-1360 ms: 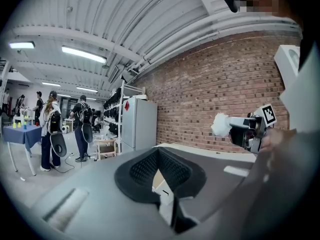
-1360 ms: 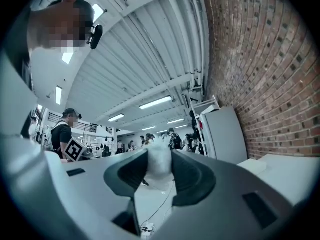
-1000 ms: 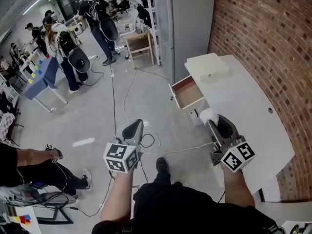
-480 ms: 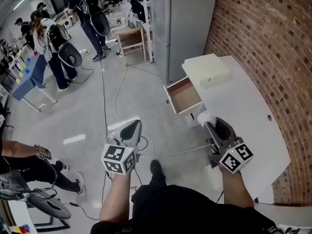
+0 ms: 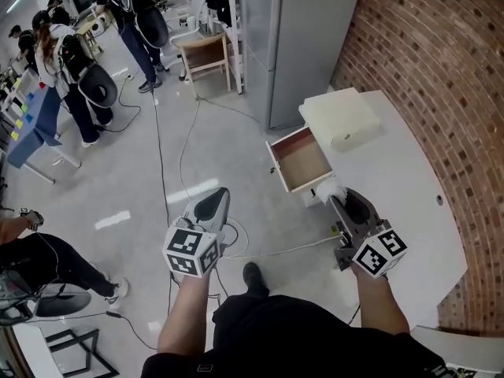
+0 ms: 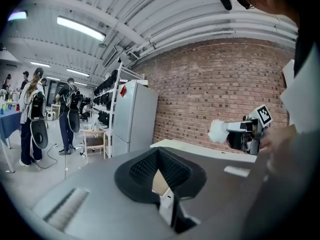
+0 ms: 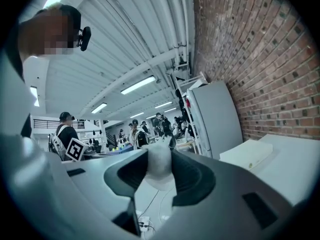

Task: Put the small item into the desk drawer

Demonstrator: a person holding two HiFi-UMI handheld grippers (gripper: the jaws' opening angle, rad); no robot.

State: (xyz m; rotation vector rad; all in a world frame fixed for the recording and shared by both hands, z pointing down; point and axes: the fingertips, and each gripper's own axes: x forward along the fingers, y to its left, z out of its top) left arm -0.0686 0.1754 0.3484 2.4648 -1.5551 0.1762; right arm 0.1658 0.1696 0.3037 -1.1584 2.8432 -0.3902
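Head view: a white desk (image 5: pixel 409 187) is set against a brick wall (image 5: pixel 441 61) in a big room with a grey floor (image 5: pixel 118 172). One drawer (image 5: pixel 303 162) of the desk is pulled open, and its brown inside is shown. One white box (image 5: pixel 342 116) is laid on the far end of the desk. A tall grey cupboard (image 5: pixel 295 30) and one wooden chair (image 5: pixel 206 57) are seen behind. A few people are seen far off at the left.

One fluffy white ball (image 5: pixel 331 187) is held by the right gripper (image 5: pixel 337 197). In the right gripper view the ball (image 7: pixel 159 169) is squeezed between the two black jaws, which are spread fairly wide around it. The ball is held in the air just beside the near corner of the open drawer, not inside it.

The left gripper (image 5: pixel 213 207) is held over the floor, well apart from the desk. In the left gripper view its jaws are seen closed together at the tips, with nothing gripped.

Two grippers, one ball, one drawer and one desk are counted.
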